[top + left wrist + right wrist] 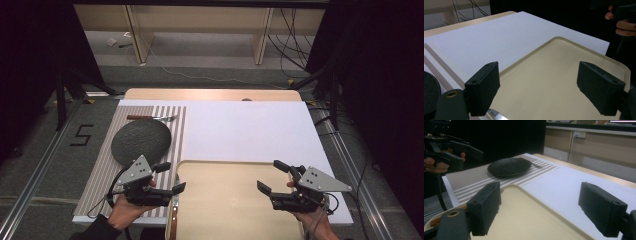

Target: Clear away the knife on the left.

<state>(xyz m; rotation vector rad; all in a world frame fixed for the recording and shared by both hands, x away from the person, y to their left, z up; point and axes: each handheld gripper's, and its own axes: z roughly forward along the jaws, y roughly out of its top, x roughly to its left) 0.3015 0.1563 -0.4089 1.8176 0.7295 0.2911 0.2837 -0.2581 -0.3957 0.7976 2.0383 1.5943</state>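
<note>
Two claws hover low at the near edge of the table (pixel 240 95); the left claw (pixel 169 178) gapes wide beside the left rim of one empty beige tray (pixel 225 200), holding nothing; the right claw (pixel 272 177) gapes wide over the tray's right side, also holding nothing; one hand grips each. Beyond the left claw, one dark round plate (pixel 141 141) rests on one striped placemat (pixel 100 170); past the plate lies one fork (pixel 150 118); one white sheet (pixel 250 130) covers the rest of the table.
</note>
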